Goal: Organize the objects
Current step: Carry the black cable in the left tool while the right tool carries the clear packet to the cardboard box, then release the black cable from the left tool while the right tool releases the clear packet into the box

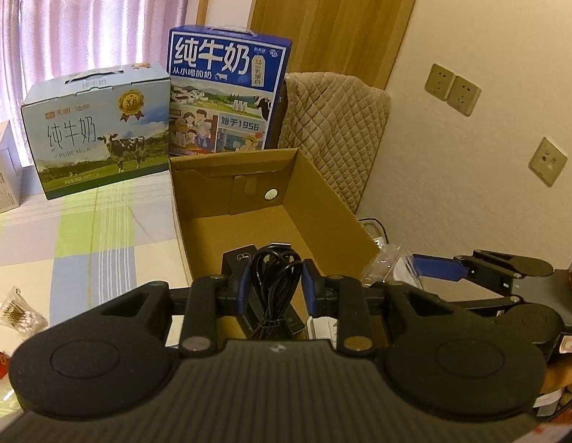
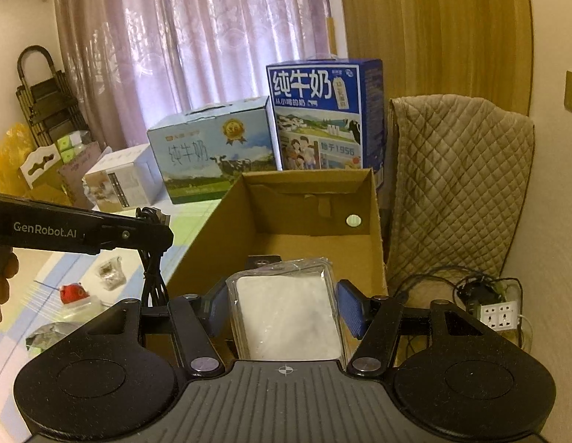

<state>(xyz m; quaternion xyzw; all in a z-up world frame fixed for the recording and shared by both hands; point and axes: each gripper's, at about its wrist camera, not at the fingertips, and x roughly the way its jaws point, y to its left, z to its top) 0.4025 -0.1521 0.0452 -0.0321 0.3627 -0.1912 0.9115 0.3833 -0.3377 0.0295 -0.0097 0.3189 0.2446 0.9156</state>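
An open cardboard box (image 1: 334, 217) stands on the checked tablecloth. My left gripper (image 1: 276, 277) is shut on a coiled black cable (image 1: 275, 277), held over the box's near end. In the right wrist view the left gripper (image 2: 157, 221) enters from the left with the cable (image 2: 153, 273) hanging below it. My right gripper (image 2: 282, 295) is shut on a white pad in a clear plastic bag (image 2: 286, 313), just above the box (image 2: 374, 236). In the left wrist view the right gripper (image 1: 437, 267) sits at the right beside the bag (image 1: 389, 269). A small black item (image 1: 240, 256) lies inside the box.
Two milk cartons, pale blue (image 1: 97, 129) and dark blue (image 1: 227, 92), stand behind the box, with a white box (image 2: 120, 181) further left. A quilted chair back (image 2: 459, 184) and a power strip (image 2: 498, 313) are at the right. Small bagged items (image 1: 16, 313) and a red object (image 2: 73, 293) lie on the cloth.
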